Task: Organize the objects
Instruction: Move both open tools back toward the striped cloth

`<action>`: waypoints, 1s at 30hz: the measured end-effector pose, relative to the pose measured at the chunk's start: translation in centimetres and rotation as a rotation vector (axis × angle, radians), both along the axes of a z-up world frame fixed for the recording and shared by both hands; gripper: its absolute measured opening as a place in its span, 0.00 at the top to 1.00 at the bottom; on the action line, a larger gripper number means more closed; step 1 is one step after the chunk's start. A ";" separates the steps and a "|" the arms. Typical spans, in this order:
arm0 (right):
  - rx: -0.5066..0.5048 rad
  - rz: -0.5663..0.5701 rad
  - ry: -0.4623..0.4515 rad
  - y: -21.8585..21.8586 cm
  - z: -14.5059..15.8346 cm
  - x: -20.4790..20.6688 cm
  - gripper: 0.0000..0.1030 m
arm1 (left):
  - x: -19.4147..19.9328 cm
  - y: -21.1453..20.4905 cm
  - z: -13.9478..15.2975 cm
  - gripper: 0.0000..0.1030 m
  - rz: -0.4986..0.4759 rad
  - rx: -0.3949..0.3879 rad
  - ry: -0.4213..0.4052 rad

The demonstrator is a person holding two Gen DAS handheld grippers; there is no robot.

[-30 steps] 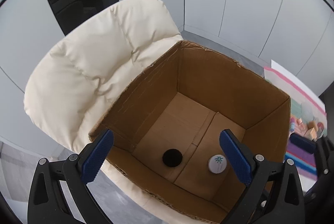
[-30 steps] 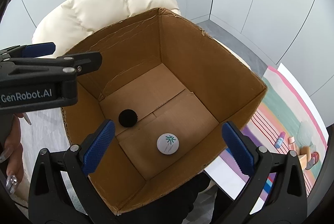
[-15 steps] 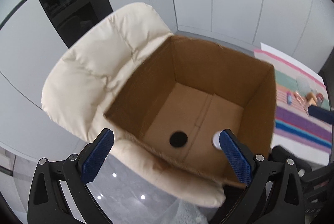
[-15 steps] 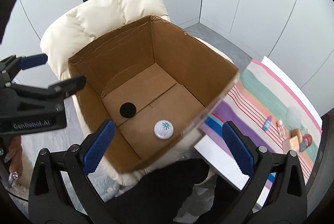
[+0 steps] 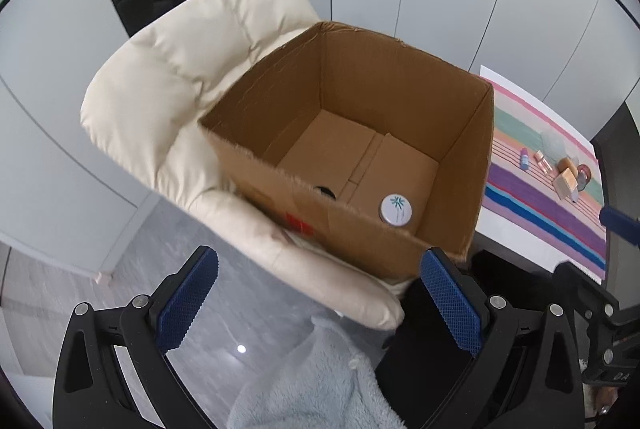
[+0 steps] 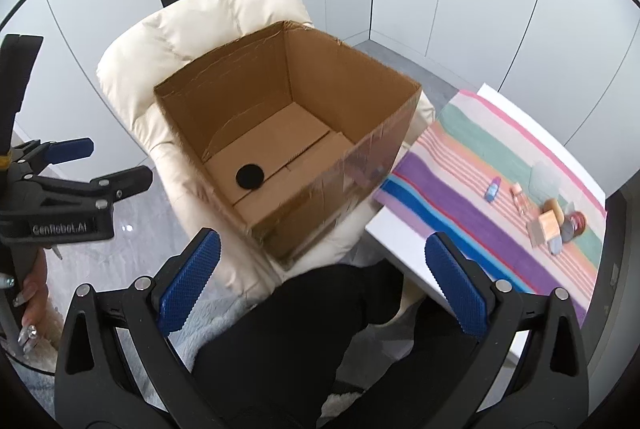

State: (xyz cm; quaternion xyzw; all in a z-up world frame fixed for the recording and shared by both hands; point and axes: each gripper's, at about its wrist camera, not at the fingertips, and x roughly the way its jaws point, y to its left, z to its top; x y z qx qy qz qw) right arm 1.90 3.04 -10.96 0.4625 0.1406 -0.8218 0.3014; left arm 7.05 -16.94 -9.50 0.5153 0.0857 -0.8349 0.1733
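With two lids [image 5: 395, 210] in the box [image 5: 460, 165], your spread, empty grippers [image 6: 316, 283] leave the bottles [image 6: 493, 188] on the cloth [image 6: 472, 165].

Matt cardboard box [image 6: 280, 97], puffy cloth chair [image 6: 208, 17]

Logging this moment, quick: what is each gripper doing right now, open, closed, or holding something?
Left gripper: open, holding nothing.
Right gripper: open, holding nothing.

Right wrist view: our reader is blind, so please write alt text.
An open cardboard box sits on a cream chair, a black disc on its floor. The right gripper hovers open; small items lie on a striped cloth.
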 end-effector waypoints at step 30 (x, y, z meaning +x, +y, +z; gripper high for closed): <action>-0.051 -0.274 0.010 13.6 0.6 -1.0 0.00 | -4.8 12.3 0.3 0.01 -0.284 -0.085 0.066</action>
